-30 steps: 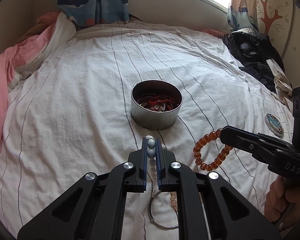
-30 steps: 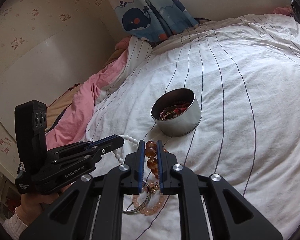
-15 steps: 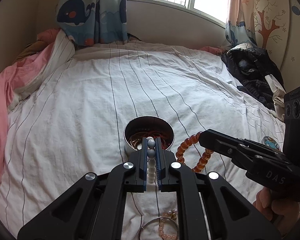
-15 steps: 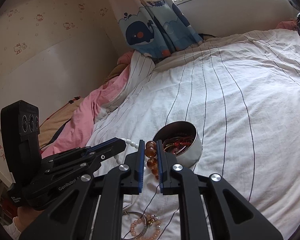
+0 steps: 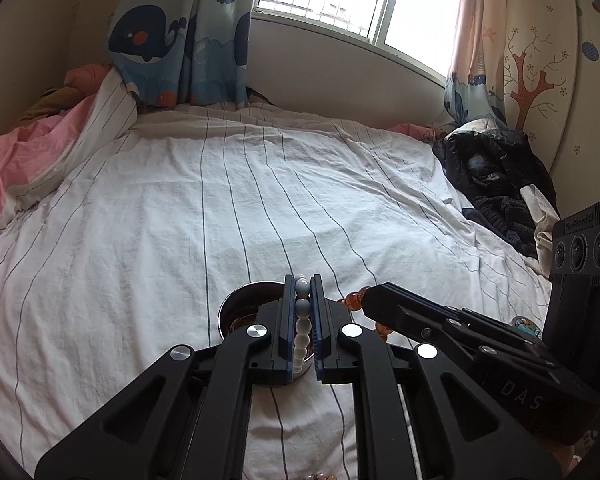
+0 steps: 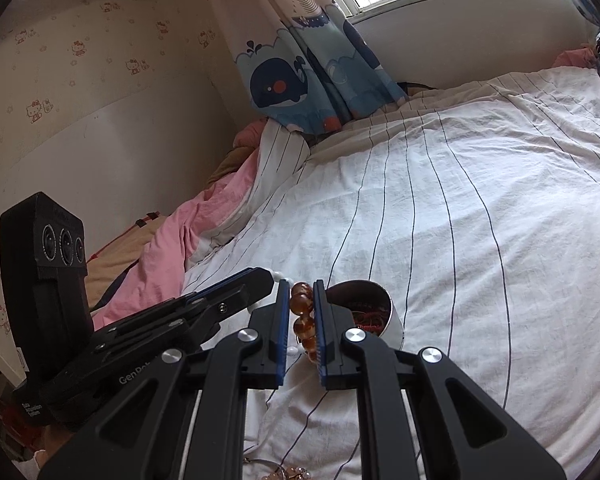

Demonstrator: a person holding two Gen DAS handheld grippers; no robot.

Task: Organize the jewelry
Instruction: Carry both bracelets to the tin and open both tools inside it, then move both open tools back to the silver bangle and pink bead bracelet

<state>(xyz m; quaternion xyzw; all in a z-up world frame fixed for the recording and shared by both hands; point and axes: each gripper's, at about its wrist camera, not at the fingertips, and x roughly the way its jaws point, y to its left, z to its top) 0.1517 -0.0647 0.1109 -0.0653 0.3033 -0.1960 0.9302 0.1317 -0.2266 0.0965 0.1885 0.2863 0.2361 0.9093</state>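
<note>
My left gripper [image 5: 302, 286] is shut on a white and grey bead bracelet [image 5: 302, 320] and holds it over the near rim of the round metal tin [image 5: 230, 312]. My right gripper [image 6: 302, 290] is shut on an amber bead bracelet [image 6: 303, 316] and holds it just left of the tin [image 6: 394, 322], which holds red and metal jewelry. The right gripper also shows in the left wrist view [image 5: 374, 294] with amber beads [image 5: 354, 298] beside it. The left gripper shows in the right wrist view [image 6: 266, 278].
The tin stands on a white striped bedsheet [image 5: 260, 208]. A metal bangle and pink beads [image 6: 284, 470] lie on the sheet below the grippers. A pink blanket [image 6: 168, 248] lies at the left, dark clothes [image 5: 496, 180] at the right, a small round badge [image 5: 526, 326] near them.
Both grippers have lifted their bracelets off the sheet and moved forward to the tin. The views have tilted up, so the tin now sits right under the fingertips.
</note>
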